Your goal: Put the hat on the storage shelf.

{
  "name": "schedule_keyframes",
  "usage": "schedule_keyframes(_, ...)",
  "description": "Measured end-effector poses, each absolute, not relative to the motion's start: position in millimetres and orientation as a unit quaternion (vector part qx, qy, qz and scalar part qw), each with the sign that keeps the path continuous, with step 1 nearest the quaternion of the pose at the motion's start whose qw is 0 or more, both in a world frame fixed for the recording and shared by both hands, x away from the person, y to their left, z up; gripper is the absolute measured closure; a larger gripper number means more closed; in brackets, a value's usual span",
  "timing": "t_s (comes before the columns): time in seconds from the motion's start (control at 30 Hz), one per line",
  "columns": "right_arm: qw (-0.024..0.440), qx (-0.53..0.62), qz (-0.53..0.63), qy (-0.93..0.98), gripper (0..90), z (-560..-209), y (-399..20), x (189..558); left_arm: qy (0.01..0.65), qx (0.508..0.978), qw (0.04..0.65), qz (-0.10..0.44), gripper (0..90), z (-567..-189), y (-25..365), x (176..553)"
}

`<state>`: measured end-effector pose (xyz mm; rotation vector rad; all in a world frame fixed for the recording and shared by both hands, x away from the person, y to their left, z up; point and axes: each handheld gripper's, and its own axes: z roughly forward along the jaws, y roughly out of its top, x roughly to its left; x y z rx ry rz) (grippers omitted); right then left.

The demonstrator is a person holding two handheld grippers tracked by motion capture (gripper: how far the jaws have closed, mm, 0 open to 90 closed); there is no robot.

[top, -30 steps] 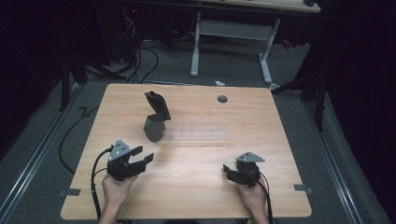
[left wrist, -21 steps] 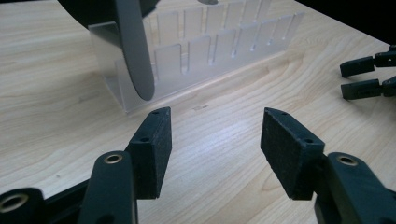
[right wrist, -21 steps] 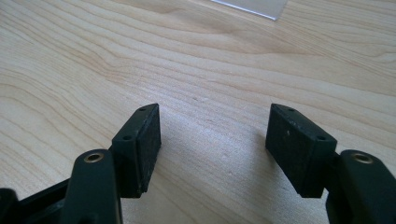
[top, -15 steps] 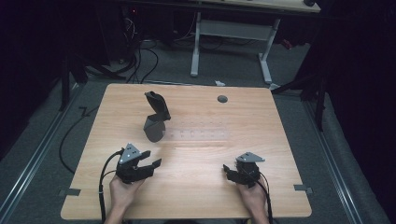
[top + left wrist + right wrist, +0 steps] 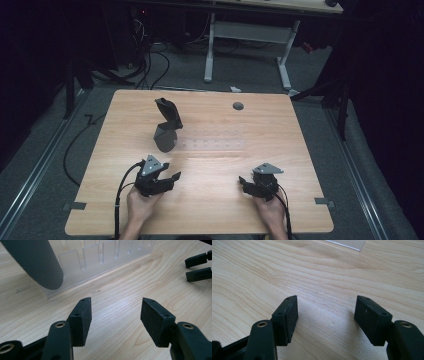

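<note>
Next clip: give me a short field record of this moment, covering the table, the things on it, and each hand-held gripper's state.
surface: wooden table
dark object: grey and black folded shape, standing at the left end of the clear rack
clear rack: slotted see-through plastic, mid-table
left hand-held gripper: open, nothing between the pads, low over bare wood and aimed toward the rack
right hand-held gripper: open, nothing between the pads, over bare wood
contact: neither gripper touches the rack or the dark object

The dark grey object (image 5: 37, 262) was cut off by the top edge in the left gripper view, hiding part of the clear slotted rack (image 5: 100, 257) behind it.
</note>
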<state>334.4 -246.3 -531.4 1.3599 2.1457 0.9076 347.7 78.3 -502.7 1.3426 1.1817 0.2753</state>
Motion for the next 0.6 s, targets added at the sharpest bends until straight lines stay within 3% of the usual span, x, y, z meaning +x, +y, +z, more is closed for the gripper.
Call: schedule_keyframes(0.6,0.220,0.492,0.328,0.776,35.7,-531.4,-246.0,334.1,0.509,0.622,0.581,0.128,40.4,-527.8,52.6,358.8)
